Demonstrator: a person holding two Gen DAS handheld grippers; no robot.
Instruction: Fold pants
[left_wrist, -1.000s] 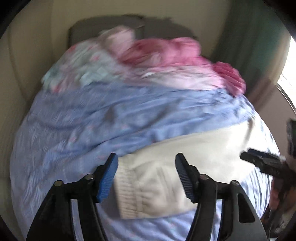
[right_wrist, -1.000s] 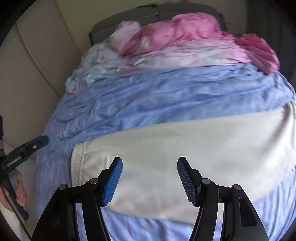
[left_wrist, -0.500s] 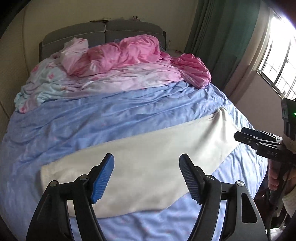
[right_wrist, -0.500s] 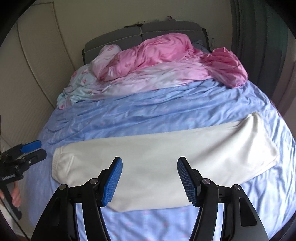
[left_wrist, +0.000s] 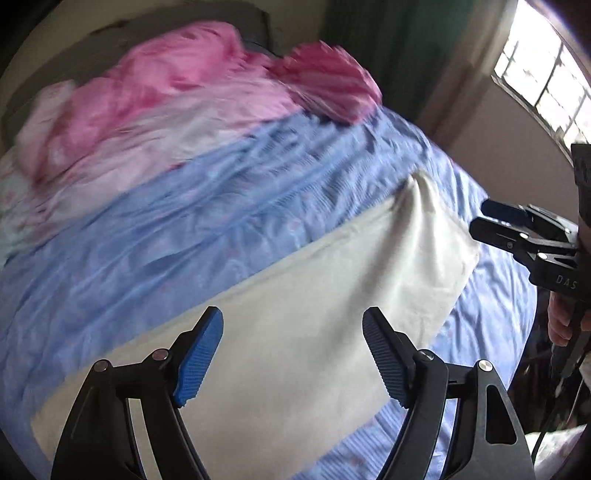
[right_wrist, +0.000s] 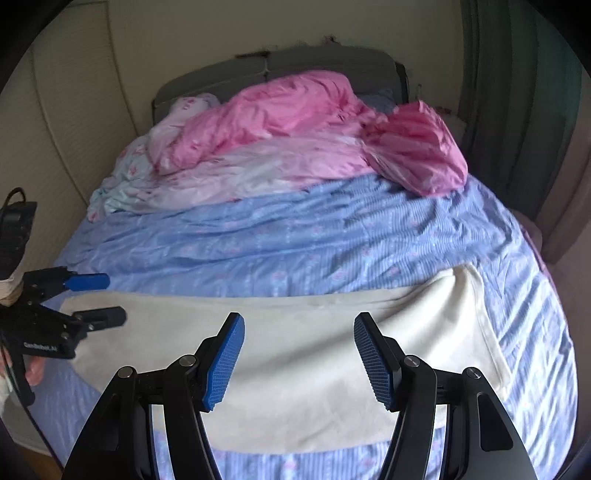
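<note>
The cream pants (right_wrist: 295, 354) lie flat on the blue bedsheet (right_wrist: 295, 240), beneath and ahead of both grippers, long axis crosswise to the fingers. The left gripper (left_wrist: 293, 354) has just been opening; its jaws stand apart, gripping nothing. The right gripper (right_wrist: 299, 356) is likewise spread and empty. Its body reads "DAS"; the left's label is blurred, possibly "Genrobot.AI".
</note>
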